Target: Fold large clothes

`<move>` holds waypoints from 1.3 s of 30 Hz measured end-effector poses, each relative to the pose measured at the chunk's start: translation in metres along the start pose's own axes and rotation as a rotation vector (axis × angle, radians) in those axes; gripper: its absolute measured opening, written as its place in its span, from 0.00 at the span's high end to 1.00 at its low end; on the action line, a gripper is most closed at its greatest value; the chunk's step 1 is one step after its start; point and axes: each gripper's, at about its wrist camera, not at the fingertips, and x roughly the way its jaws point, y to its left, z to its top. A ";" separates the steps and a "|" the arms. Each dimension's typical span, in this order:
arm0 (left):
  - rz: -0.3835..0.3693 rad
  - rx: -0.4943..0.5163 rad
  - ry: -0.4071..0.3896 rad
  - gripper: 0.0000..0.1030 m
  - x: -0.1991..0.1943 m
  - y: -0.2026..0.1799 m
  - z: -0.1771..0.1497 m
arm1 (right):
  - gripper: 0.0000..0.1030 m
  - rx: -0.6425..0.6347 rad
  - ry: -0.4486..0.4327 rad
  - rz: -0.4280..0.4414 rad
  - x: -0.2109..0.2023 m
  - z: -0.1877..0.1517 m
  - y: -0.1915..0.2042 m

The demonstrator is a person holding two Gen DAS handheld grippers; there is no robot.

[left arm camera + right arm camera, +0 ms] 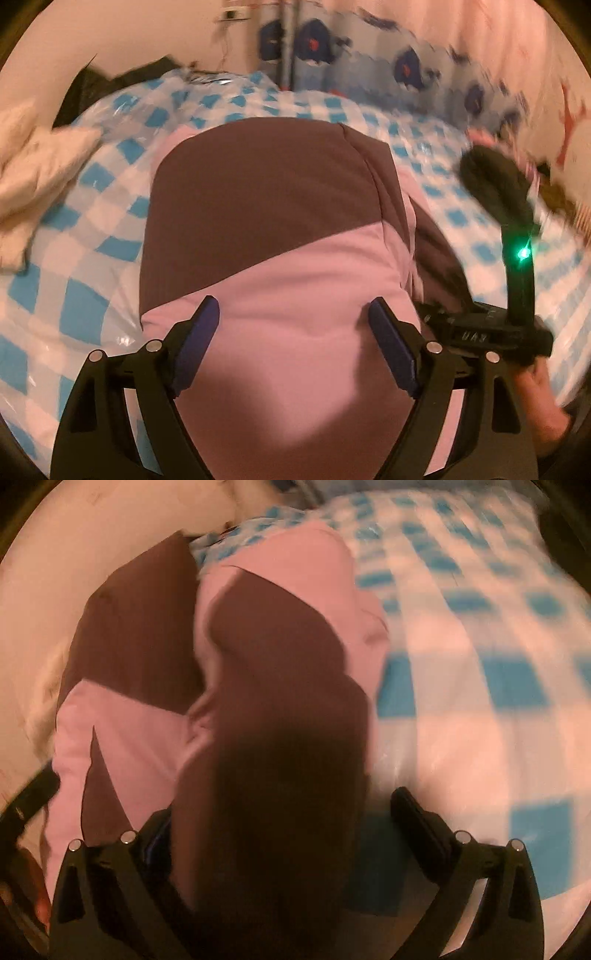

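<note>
Left wrist view: the pink and brown fabric garment [280, 236] is seen spread on the blue-and-white checked bed cover [92, 266], with the left gripper [295, 314] held wide apart above it. Over the same garment [258, 686], the right gripper [291, 812] is spread apart, nothing being clamped.

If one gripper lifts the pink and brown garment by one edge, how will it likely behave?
The pink and brown garment looks soft: it lies in rounded folds, so it would probably droop and partly unfold. Folded layers in the right wrist view suggest they may slide apart. The glossy checkered cover probably lets it slip if pushed.
</note>
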 end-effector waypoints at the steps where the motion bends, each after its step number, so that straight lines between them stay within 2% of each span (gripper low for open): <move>1: 0.032 0.029 0.007 0.16 0.004 -0.008 -0.002 | 0.05 -0.011 -0.006 -0.021 -0.002 -0.001 0.002; 3: 0.051 0.031 0.008 0.15 0.005 -0.010 -0.002 | 0.05 -0.039 0.014 -0.052 -0.005 0.005 0.008; 6: 0.015 -0.029 0.007 0.15 -0.006 0.000 0.002 | 0.05 -0.064 0.045 -0.072 -0.022 0.015 0.013; 8: 0.027 -0.046 -0.011 0.15 -0.018 0.002 0.000 | 0.05 -0.085 -0.003 -0.100 -0.049 0.015 0.022; 12: 0.074 -0.051 -0.030 0.15 -0.032 0.005 -0.006 | 0.05 -0.194 -0.174 -0.090 -0.108 -0.004 0.056; 14: 0.095 -0.043 -0.034 0.15 -0.037 0.003 -0.010 | 0.05 -0.236 -0.173 -0.115 -0.106 -0.011 0.067; 16: 0.107 -0.035 -0.027 0.15 -0.040 0.001 -0.014 | 0.05 -0.242 -0.070 -0.163 -0.077 -0.016 0.067; 20: 0.131 -0.021 -0.026 0.15 -0.053 -0.002 -0.018 | 0.05 -0.124 0.003 -0.095 -0.060 -0.019 0.042; 23: 0.160 -0.004 -0.040 0.15 -0.068 -0.001 -0.020 | 0.05 -0.154 -0.021 -0.120 -0.077 -0.015 0.052; 27: 0.171 -0.007 -0.053 0.14 -0.086 0.000 -0.022 | 0.05 -0.166 -0.132 -0.090 -0.116 -0.015 0.066; 30: 0.180 -0.026 -0.055 0.13 -0.097 0.003 -0.024 | 0.05 -0.186 -0.175 -0.094 -0.136 -0.017 0.082; 39: 0.211 -0.047 -0.054 0.12 -0.123 0.007 -0.034 | 0.05 -0.310 -0.194 -0.147 -0.150 -0.027 0.126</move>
